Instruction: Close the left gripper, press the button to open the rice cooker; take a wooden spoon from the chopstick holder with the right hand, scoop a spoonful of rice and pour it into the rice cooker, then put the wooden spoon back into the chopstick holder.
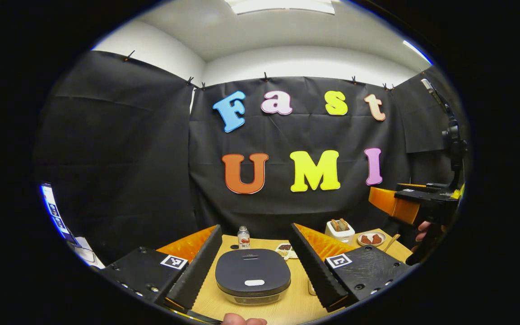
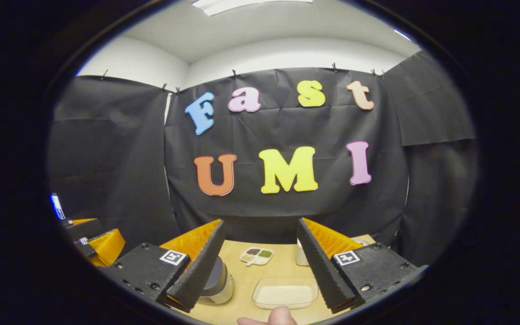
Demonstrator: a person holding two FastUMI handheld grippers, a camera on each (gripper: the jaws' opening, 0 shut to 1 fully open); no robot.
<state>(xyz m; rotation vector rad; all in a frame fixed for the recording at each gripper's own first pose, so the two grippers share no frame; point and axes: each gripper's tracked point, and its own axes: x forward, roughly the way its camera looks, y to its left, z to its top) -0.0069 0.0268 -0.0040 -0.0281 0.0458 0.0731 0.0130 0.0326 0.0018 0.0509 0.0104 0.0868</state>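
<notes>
Grippers agape (rice cooker lidded)

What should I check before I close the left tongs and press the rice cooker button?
1. Left tongs closed for pressing: not ok, wide open.
2. Rice cooker in front of the left tongs: ok, it sits between the fingers in the left gripper view.
3. Lid shut: ok, it lies flat.
4. Button free: ok, nothing rests on it.
5. Right tongs empty for the spoon: ok, open with nothing held.
6. Rice tray ready: ok, it sits on the table below the right tongs.
</notes>
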